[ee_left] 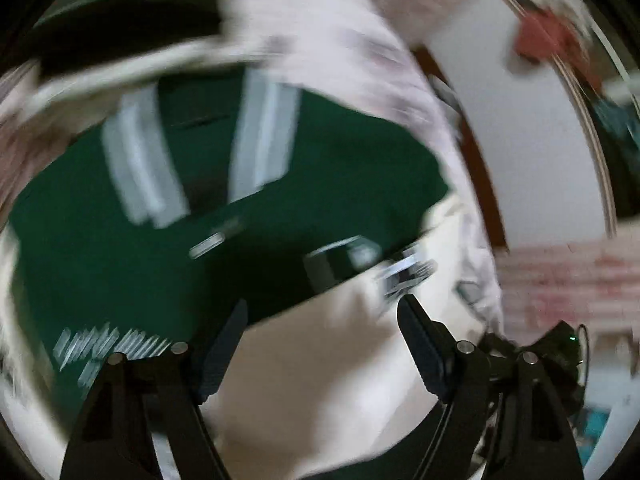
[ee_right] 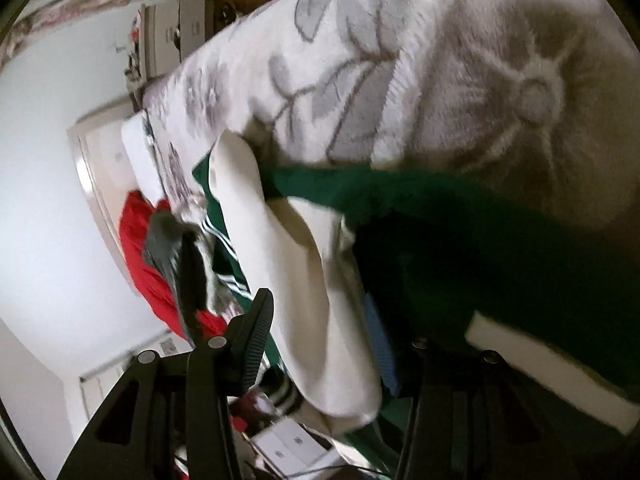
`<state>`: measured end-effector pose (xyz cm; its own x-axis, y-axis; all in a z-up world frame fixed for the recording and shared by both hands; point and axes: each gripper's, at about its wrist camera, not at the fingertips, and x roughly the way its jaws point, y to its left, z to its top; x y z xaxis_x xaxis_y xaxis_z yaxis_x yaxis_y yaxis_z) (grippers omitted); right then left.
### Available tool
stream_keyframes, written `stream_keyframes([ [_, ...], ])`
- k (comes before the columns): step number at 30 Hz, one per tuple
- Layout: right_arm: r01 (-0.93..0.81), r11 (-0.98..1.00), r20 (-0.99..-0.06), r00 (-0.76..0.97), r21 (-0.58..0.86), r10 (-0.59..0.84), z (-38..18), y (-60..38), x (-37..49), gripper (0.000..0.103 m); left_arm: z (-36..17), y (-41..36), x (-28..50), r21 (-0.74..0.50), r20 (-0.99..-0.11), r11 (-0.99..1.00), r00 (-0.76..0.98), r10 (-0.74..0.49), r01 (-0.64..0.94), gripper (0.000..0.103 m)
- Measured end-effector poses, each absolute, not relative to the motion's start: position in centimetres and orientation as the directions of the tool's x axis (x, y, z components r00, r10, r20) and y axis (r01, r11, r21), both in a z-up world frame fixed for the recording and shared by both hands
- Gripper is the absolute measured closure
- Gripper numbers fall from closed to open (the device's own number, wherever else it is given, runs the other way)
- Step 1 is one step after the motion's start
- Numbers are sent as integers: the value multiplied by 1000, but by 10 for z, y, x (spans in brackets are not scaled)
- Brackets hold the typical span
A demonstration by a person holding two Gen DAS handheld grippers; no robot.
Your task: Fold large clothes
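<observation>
A large dark green garment (ee_left: 132, 248) with white striped bands and a cream panel (ee_left: 320, 360) lies spread on a floral blanket. The left wrist view is blurred by motion. My left gripper (ee_left: 322, 312) is open, its fingers (ee_left: 224, 344) over the cream panel at the green edge, holding nothing. In the right wrist view the green garment (ee_right: 500, 248) and its cream sleeve (ee_right: 296, 280) lie bunched in front. My right gripper (ee_right: 320, 320) is open; its left finger (ee_right: 256, 340) shows, the right finger is dark against the green cloth.
A white blanket with grey flowers (ee_right: 400, 72) covers the bed. A red cloth and a grey cloth (ee_right: 152, 248) lie in a pile by the bed edge. White wall and door (ee_right: 48, 160) stand beyond. A white box (ee_right: 292, 444) sits low in view.
</observation>
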<state>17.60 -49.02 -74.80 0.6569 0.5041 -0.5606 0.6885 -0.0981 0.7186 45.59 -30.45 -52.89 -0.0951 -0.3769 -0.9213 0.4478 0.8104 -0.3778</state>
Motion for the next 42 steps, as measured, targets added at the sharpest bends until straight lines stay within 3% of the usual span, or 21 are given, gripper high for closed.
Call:
stream_keyframes([
  [2,676,-95,-563,676,731,476,-755,-487,185,54,-545,-341,465,-376,-924,780,-139,-356,501,28],
  [4,673,-78,-573,680,736,458,-760,-492,190,76,-565,-379,466,-353,-934,736,-177,-310,577,28],
  [6,677,-71,-577,673,733,462,-764,-494,198,82,-578,-401,457,-341,-940,698,-207,-271,630,28],
  [7,680,-66,-582,669,730,462,-766,-496,198,87,-582,-409,452,-353,-935,673,-225,-273,650,43],
  [8,682,-58,-586,666,729,462,-766,-497,200,87,-581,-411,446,-364,-931,656,-236,-279,661,73],
  [10,679,-50,-587,667,732,460,-764,-501,199,90,-582,-412,442,-383,-923,639,-249,-294,667,82],
  [11,679,-47,-589,667,732,456,-765,-501,197,91,-579,-409,441,-379,-924,635,-233,-305,673,93],
  [15,688,-61,-605,674,724,425,-762,-507,184,97,-578,-388,476,-404,-909,678,-183,-375,615,96],
  [21,695,-10,-633,661,719,403,-750,-507,175,99,-601,-346,515,-406,-911,754,-161,-380,517,100],
  [23,730,46,-687,617,682,384,-749,-508,181,99,-608,-332,522,-337,-937,789,-106,-332,513,103],
  [27,774,123,-744,533,621,402,-754,-514,195,98,-603,-295,531,-379,-922,822,-96,-376,424,103],
  [30,785,279,-796,399,553,455,-737,-515,216,83,-574,-274,522,-334,-930,836,-6,-368,436,101],
  [33,752,364,-809,370,550,457,-708,-515,218,72,-546,-239,506,-330,-923,843,41,-382,425,88],
  [34,738,386,-810,368,554,457,-700,-514,219,61,-543,-227,501,-336,-923,845,34,-384,416,63],
  [35,724,411,-811,357,554,463,-693,-513,220,52,-542,-216,498,-346,-920,848,30,-390,403,24],
  [36,713,424,-807,348,558,477,-691,-512,221,51,-546,-198,487,-379,-910,850,21,-415,366,13],
  [38,704,424,-796,344,570,499,-694,-511,222,51,-559,-175,475,-465,-878,835,-31,-478,294,11],
  [42,737,329,-761,372,591,532,-715,-511,213,50,-578,-192,463,-469,-882,847,-72,-467,250,12],
])
